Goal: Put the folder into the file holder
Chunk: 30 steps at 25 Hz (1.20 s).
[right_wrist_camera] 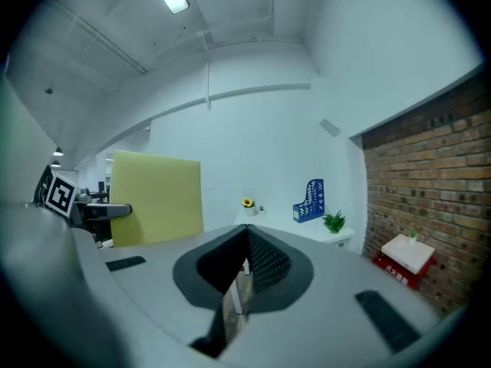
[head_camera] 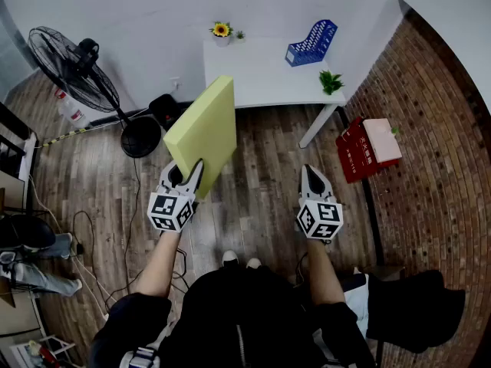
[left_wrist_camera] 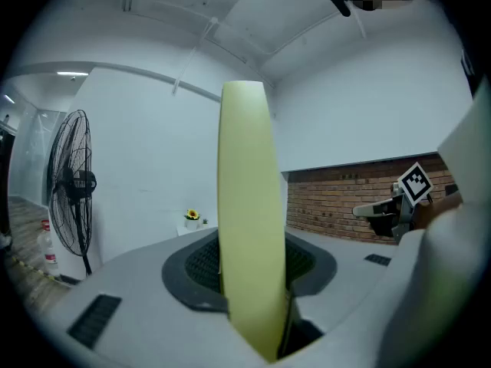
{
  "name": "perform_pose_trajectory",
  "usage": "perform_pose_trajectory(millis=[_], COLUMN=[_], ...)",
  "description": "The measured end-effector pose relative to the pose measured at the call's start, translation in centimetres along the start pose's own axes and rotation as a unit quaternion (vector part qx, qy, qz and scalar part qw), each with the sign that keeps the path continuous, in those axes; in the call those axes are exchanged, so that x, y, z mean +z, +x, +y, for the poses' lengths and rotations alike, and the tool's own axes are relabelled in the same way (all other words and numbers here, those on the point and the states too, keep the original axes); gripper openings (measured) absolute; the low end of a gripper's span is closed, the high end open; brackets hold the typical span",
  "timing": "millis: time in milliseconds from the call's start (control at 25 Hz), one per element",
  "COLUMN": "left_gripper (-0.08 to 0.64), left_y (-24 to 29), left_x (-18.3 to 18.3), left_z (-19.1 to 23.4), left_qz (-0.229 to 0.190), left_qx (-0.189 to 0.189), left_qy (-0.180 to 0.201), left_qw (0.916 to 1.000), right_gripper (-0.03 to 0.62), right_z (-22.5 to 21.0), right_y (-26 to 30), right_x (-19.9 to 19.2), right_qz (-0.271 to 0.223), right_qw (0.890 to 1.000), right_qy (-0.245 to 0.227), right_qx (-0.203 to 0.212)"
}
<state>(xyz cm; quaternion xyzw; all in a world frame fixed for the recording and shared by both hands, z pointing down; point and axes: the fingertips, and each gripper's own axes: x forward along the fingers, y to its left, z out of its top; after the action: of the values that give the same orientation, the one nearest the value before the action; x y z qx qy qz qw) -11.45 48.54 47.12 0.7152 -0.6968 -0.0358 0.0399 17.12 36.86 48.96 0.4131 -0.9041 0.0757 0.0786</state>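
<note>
A thick yellow-green folder (head_camera: 205, 133) stands on edge above the wooden floor, its lower corner clamped in my left gripper (head_camera: 188, 176). In the left gripper view the folder (left_wrist_camera: 247, 205) rises straight up between the jaws of my left gripper (left_wrist_camera: 253, 282). My right gripper (head_camera: 313, 176) hangs level with it to the right, shut and empty (right_wrist_camera: 244, 271). The blue perforated file holder (head_camera: 312, 43) sits at the back right of the white table (head_camera: 253, 79). The right gripper view shows the file holder (right_wrist_camera: 310, 201) ahead and the folder (right_wrist_camera: 156, 198) to the left.
A small sunflower pot (head_camera: 221, 31) and a green plant (head_camera: 331, 81) share the table. A black standing fan (head_camera: 73, 67) is far left, with cables on the floor. A red box (head_camera: 354, 153) with a white pack on it lies by the brick wall (head_camera: 430, 129).
</note>
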Motion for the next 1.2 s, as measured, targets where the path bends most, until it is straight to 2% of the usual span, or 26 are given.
perform_pose_trajectory(millis=[200,600,1200], left_gripper=[0.183,0.183,0.183], left_y=[-0.4,0.1,5.6], left_x=[-0.1,0.0,0.2], left_z=[-0.6,-0.2,0.4], left_qz=[0.000,-0.004,-0.006], left_qx=[-0.003,-0.016,-0.024], left_qy=[-0.001,0.000,-0.001], left_qw=[1.0000,0.9999,0.9997], right_gripper=[0.008,0.008,0.008], right_z=[0.9,0.9,-2.0], right_y=[-0.8,-1.6,2.7], right_x=[-0.6,-1.2,-0.3], right_qz=[0.004,0.004,0.003], right_qw=[1.000,1.000,1.000], right_qy=[-0.014,-0.001,0.012], right_qx=[0.011,-0.011,-0.016])
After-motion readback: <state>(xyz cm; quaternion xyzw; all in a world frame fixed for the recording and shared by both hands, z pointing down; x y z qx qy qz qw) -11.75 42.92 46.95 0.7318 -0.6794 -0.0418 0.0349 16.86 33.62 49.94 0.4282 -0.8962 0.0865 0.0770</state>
